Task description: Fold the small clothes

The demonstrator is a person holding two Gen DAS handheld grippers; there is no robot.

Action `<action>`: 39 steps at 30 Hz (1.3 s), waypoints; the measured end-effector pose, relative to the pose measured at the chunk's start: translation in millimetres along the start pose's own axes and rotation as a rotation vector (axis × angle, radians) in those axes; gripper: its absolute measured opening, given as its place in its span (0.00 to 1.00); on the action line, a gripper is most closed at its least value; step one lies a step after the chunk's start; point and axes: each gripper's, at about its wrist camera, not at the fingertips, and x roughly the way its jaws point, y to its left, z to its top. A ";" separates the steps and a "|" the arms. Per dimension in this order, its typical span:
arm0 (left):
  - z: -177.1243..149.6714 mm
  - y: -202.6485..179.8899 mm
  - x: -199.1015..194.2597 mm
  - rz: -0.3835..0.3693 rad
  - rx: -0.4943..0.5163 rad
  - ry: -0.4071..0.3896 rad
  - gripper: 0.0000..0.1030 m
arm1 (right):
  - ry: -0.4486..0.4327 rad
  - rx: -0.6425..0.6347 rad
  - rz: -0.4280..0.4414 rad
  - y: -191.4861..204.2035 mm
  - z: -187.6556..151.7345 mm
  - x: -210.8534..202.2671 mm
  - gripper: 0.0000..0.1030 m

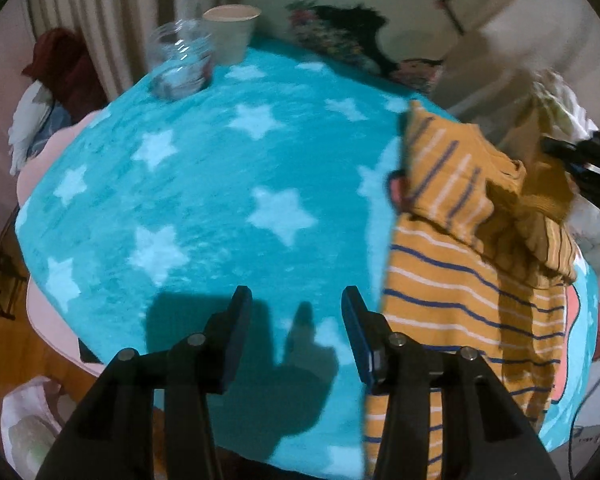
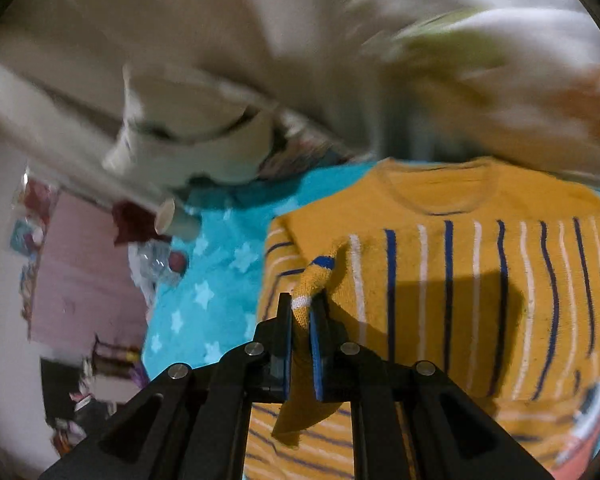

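Because it is a soft knit, the striped yellow sweater (image 2: 452,280) will drape and sag wherever it is lifted, light enough for one pinch yet likely to stretch if dragged across the fleece. It lies on the star-patterned blue blanket (image 1: 204,184) covering the counter, neckline away from the right wrist camera, with one side already turned up and bunched, as the left wrist view shows. The right hand-held gripper (image 2: 301,312) is clamped on a fold of the knit, apparently a sleeve or side edge, which rises in a thin yellow ridge between its pads. The left hand-held gripper (image 1: 296,300) hangs over bare blanket just beside the sweater's near edge, its jaws apart and holding nothing. A good place for it to take hold, I judge, is the hem or the opposite side seam, where doubled fabric gives the pads something firm; a single layer mid-body would pucker and pull the fold crooked. Farther out, a clear plastic jar (image 1: 182,64) and a beige cup (image 1: 231,32) stand near the blanket's far edge, well apart from the garment, and heaped cloth lies blurred beyond.
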 end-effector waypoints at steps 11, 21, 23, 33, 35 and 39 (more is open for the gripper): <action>11.4 46.2 21.8 -0.005 -0.044 0.046 0.44 | 0.113 0.138 -0.004 3.2 36.8 133.6 0.09; 33.3 28.5 31.7 -0.051 0.058 0.052 0.52 | 0.097 0.091 0.132 31.8 49.6 133.7 0.51; 37.5 26.5 34.4 -0.061 0.075 0.056 0.52 | 0.062 0.029 0.086 41.4 47.1 118.0 0.51; 47.8 16.7 45.4 -0.092 0.119 0.069 0.52 | 0.070 0.031 -0.438 -48.7 -7.4 73.0 0.29; 47.2 13.4 45.5 -0.091 0.125 0.070 0.52 | 0.045 0.120 -0.468 -80.0 -14.5 56.8 0.15; 39.9 3.6 41.1 -0.078 0.133 0.063 0.52 | -0.023 0.216 -0.524 -112.5 -22.9 22.9 0.16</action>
